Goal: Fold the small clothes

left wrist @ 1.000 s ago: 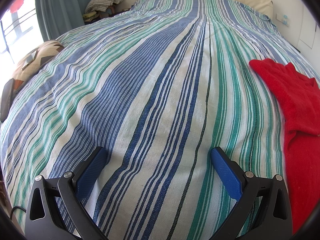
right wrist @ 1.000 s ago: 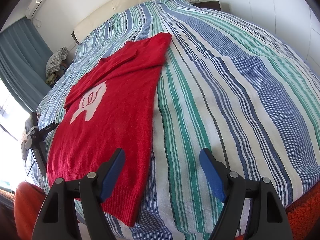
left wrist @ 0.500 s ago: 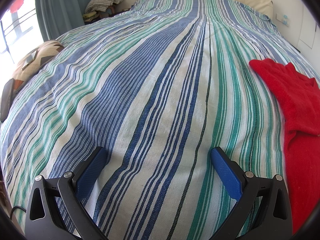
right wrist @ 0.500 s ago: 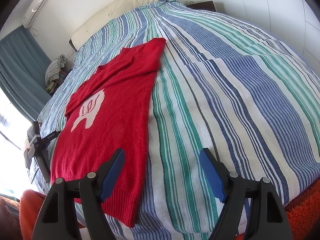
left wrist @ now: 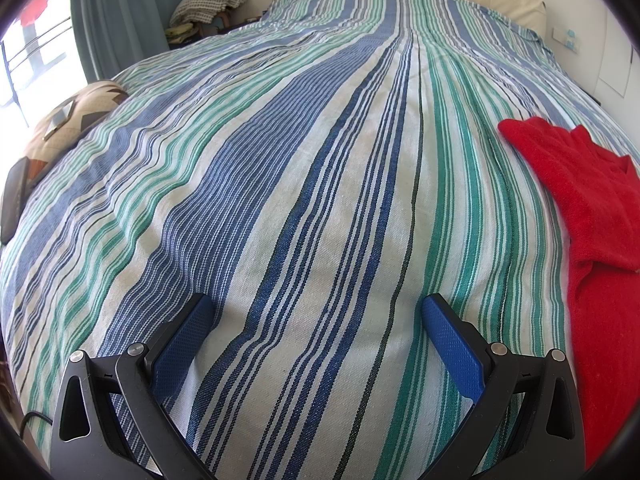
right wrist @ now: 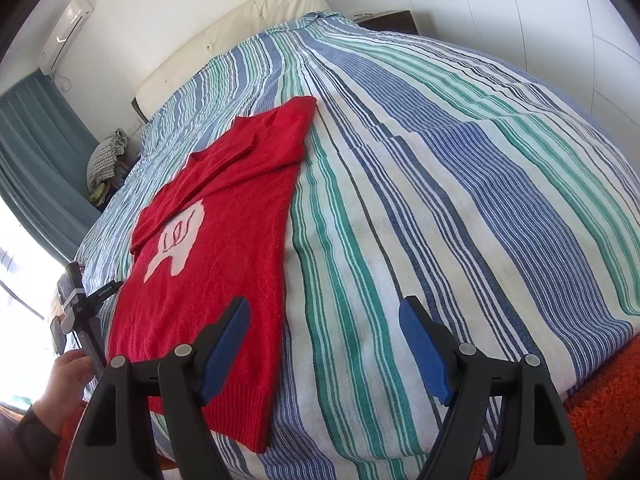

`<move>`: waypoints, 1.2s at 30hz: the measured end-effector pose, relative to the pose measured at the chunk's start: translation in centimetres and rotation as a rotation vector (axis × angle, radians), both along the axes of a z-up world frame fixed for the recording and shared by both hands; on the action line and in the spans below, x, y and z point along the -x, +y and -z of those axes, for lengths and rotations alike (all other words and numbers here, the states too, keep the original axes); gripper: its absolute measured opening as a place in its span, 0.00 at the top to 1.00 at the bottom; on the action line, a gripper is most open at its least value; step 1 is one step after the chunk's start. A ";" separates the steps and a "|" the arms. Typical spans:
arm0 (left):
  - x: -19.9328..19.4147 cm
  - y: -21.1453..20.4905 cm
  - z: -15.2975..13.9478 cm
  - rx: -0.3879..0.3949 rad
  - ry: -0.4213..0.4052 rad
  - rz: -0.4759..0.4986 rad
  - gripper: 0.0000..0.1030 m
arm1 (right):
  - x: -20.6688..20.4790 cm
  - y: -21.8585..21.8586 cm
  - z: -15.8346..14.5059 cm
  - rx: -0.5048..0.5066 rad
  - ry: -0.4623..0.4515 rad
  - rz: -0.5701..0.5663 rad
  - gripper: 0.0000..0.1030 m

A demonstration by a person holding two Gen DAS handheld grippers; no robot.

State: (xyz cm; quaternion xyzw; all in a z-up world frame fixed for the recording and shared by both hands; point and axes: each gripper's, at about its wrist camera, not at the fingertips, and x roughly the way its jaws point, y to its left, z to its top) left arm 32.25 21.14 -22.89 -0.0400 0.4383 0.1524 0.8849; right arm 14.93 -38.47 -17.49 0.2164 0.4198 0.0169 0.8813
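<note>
We note the left gripper (left wrist: 316, 320) angled down over bare striped bedspread (left wrist: 280, 184), its fingers spread and grasping nothing. The right gripper (right wrist: 324, 322) tilts likewise, fingers released, one blue pad (right wrist: 224, 348) above the red sweater (right wrist: 216, 248). The sweater lies flat, its hem near the bed's edge. Open bedspread extends to the right of it.

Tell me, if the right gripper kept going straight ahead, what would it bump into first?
Probably the bare striped bedspread; the right gripper points down at it, just beside the red sweater, though depth is hard to judge.
</note>
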 end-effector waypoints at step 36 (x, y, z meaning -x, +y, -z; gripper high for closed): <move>17.8 -9.8 -1.7 0.526 0.284 0.498 0.40 | -0.3 4.8 3.8 -0.212 0.312 -0.310 0.25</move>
